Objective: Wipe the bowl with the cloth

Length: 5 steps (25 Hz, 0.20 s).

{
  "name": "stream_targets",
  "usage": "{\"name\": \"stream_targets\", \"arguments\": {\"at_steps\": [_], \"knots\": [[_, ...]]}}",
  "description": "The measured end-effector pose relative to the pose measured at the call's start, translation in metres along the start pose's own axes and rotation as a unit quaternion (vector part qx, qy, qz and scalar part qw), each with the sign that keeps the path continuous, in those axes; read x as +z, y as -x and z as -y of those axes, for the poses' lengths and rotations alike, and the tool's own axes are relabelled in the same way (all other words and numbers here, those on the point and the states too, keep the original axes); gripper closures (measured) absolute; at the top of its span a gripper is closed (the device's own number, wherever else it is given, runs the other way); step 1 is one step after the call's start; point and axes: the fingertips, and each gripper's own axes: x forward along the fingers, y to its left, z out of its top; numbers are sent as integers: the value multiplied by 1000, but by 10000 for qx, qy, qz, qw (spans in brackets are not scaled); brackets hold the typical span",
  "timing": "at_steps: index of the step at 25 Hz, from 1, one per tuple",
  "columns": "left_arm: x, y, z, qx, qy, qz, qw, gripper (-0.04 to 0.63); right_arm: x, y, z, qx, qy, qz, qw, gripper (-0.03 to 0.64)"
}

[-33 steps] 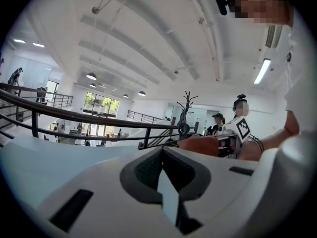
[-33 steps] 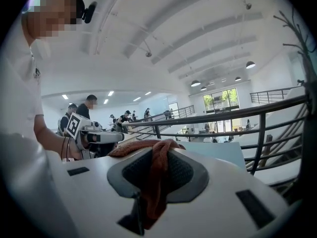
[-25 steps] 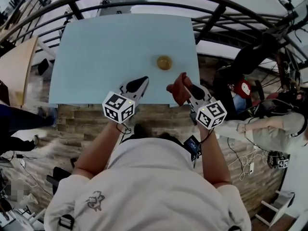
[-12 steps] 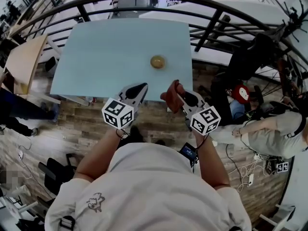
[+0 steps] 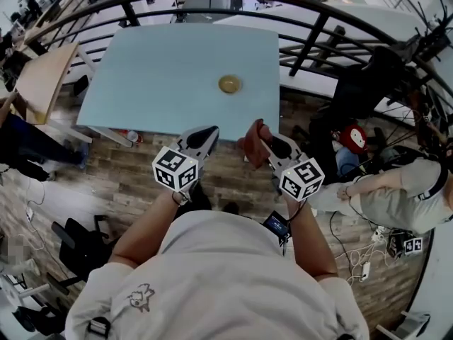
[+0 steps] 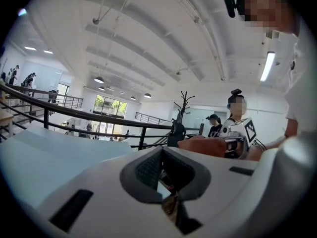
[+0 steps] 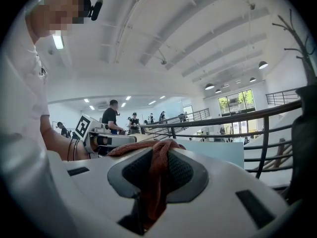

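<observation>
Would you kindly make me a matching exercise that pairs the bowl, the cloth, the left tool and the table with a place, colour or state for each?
Things:
1. bowl
2. cloth
3. left tool
4. table

Descriptions:
A. shut, with nothing held
B. pale blue
C. clamped in the right tool
D. standing on the table, beyond both tools

Pairs: 1-D, 2-C, 3-A, 4-B
</observation>
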Motion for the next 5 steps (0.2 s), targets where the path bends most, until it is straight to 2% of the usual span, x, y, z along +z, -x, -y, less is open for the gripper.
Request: {"name": "stream_targets", "arguments": {"at_steps": [5], "knots": [[-16, -9, 18, 85, -11, -13, 10000, 581, -17, 16, 7, 116, -12, 26, 9999, 532]]}}
